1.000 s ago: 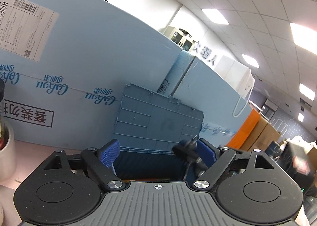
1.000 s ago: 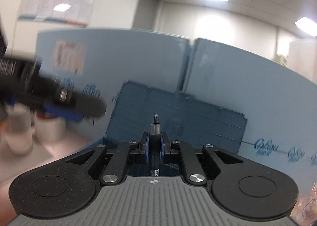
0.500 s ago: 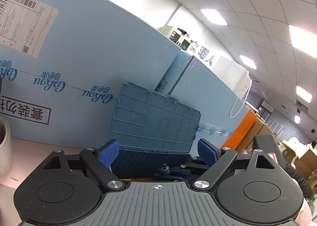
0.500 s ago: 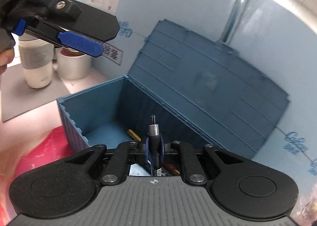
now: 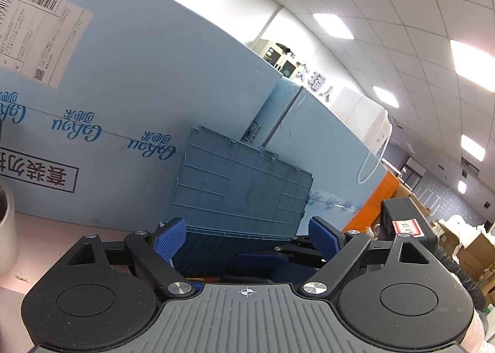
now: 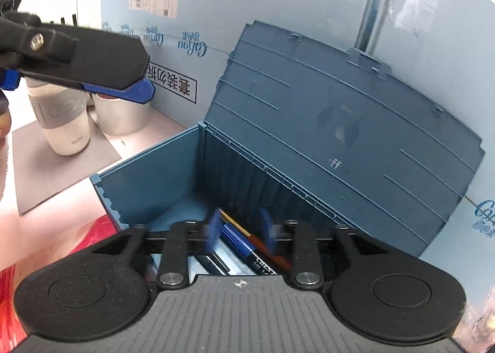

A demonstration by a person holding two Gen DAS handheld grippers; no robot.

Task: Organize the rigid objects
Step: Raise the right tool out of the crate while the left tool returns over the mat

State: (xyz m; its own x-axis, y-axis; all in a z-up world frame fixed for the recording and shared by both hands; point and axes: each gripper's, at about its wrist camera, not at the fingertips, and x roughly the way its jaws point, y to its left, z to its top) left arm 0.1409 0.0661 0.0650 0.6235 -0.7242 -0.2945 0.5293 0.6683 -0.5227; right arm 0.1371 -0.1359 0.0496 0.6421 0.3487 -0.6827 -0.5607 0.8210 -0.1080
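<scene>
Pale-blue cartons back the table (image 6: pixel 71 167). Right gripper (image 6: pixel 239 234): fingers opening, blurred, above the blue marker (image 6: pixel 244 244), which lies free among pens in the open blue box (image 6: pixel 161 167). Left gripper (image 5: pixel 247 237): fingers spread wide and empty. White cups (image 6: pixel 120 115) stand at ten o'clock.

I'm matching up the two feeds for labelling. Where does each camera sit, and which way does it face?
Left wrist: sits behind the left tongs, nearly level, facing the blue bin's raised lid and cartons; right tongs intrude.
Right wrist: behind the right tongs, jaws opening, tilted down into the bin at pens; left tongs upper left.
Shared: bin, lid, cartons.
</scene>
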